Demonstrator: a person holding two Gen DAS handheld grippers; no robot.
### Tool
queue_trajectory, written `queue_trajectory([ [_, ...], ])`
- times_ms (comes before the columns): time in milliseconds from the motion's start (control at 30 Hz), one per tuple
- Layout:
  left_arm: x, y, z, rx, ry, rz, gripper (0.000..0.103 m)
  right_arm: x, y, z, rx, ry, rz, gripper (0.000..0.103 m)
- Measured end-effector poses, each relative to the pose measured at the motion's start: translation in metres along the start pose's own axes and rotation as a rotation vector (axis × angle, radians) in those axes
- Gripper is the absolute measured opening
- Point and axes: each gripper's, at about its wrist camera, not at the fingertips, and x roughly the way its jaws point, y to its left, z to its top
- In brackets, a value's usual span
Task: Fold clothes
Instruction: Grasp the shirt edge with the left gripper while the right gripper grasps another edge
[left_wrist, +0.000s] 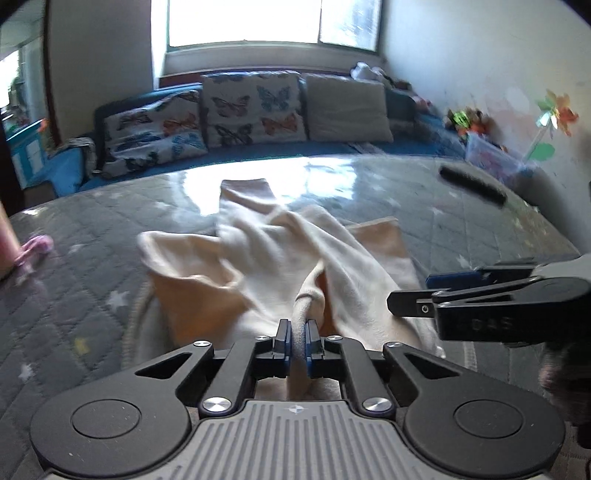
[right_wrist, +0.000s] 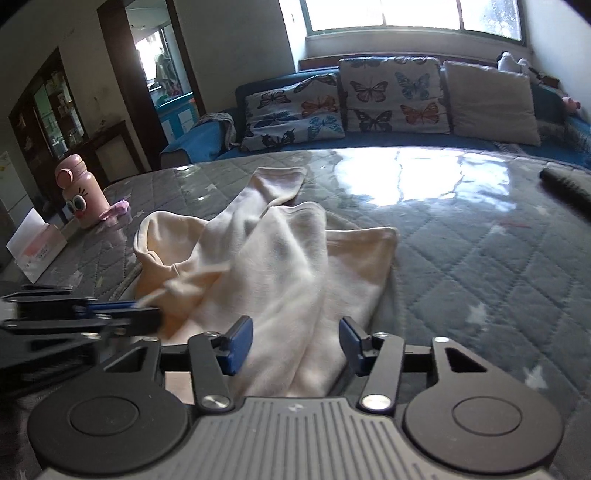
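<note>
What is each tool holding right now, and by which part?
The left tool pinches a bunched fold at the near edge of the cream garment. The right tool straddles the cloth, not gripping it.

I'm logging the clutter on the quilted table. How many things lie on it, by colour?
Cream: 1, the garment
Pink: 3, bottle, scrunchie, tissue box
Black: 1, remote-like bar
Total: 5

Bare quilted mattress is lying open to the right of the garment. A dark remote is sitting near its far right edge. At the left, a pink bottle and tissue box are crowding the edge.
</note>
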Motion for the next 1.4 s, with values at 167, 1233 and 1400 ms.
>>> queue_trajectory([
  [167, -0.026, 0.028, -0.011, -0.078, -0.022, 0.042, 0.007, 0.016, 0.005, -0.004, -0.006, 0.028, 0.021, 0.027],
  [1233, -0.092, 0.083, -0.082, -0.154, 0.047, 0.065, 0.013, 0.082, 0.059, 0.035, -0.17, -0.006, -0.055, 0.029],
  [1400, -0.097, 0.076, -0.07, -0.104, 0.002, 0.081, 0.042, 0.067, 0.054, 0.033, -0.17, -0.031, -0.056, 0.009],
])
